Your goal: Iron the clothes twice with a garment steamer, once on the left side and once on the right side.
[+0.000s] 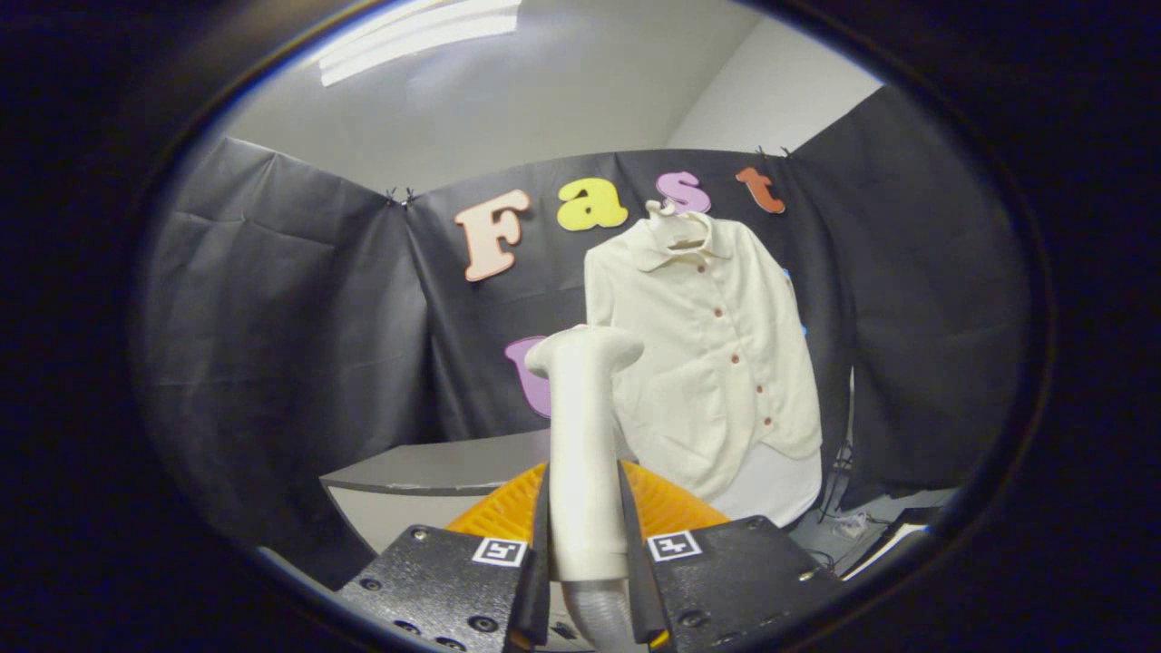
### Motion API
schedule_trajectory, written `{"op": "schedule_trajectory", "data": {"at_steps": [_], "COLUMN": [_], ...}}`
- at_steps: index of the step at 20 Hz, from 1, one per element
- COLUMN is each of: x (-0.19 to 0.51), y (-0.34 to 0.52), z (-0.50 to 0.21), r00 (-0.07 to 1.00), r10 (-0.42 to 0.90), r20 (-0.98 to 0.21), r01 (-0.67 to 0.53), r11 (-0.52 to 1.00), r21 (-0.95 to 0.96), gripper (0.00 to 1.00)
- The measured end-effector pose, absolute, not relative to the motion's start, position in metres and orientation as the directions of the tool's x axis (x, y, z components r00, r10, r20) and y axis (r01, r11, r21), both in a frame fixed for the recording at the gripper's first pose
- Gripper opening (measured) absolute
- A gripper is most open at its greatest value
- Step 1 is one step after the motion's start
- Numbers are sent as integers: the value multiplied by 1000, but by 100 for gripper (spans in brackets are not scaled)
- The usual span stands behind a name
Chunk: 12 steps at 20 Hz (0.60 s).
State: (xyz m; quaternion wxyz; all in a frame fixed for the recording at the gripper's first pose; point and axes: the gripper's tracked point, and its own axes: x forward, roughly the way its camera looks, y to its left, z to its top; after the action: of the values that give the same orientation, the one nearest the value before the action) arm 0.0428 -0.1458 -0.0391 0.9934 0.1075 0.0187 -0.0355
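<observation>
A white garment steamer (pixel 582 435) stands upright between my fingers, its flat head at the top and a ribbed grey hose leaving its base. My gripper (pixel 585 531) is shut on the steamer's handle, both fingers pressing its sides. Beyond the steamer and a little to its right, a cream button-up shirt (pixel 717 354) with small brown buttons hangs on a white hanger (pixel 673 222) against the black cloth wall. The steamer head sits in front of the shirt's left lower edge, with distance between them that I cannot judge.
A grey table (pixel 435 467) runs below and behind the steamer, its front edge toward me. Cables and a white object (pixel 848 517) lie low to the right of the shirt. Black cloth walls close the booth on the left, back and right.
</observation>
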Motion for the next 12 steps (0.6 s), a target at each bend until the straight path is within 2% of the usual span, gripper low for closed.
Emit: {"op": "schedule_trajectory", "data": {"at_steps": [12], "x": [33], "y": [-28], "z": [-10], "r00": [999], "r10": [13], "r20": [-43], "r01": [-7], "r11": [990], "r21": [141], "gripper": [34]}}
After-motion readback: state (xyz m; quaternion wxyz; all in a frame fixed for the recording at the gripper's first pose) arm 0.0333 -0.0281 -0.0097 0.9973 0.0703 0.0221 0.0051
